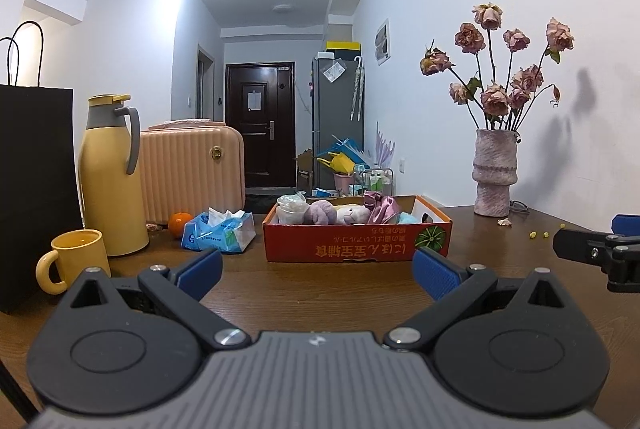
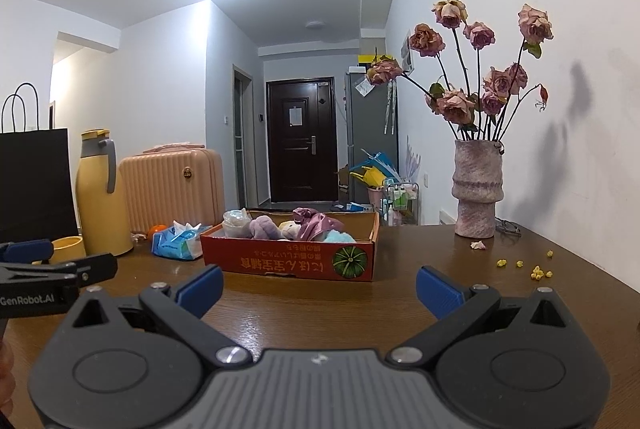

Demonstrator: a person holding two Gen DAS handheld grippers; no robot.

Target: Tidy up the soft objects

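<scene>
A red cardboard box stands on the wooden table, also in the right wrist view. It holds soft things: a purple plush, a pale plush, a pink satin cloth, a light blue fluffy item and a white bundle. My left gripper is open and empty, a short way in front of the box. My right gripper is open and empty, in front of the box's right half.
On the left stand a yellow mug, a yellow thermos, a black paper bag, a pink case, an orange and a blue tissue pack. A vase of dried roses stands back right, yellow crumbs nearby.
</scene>
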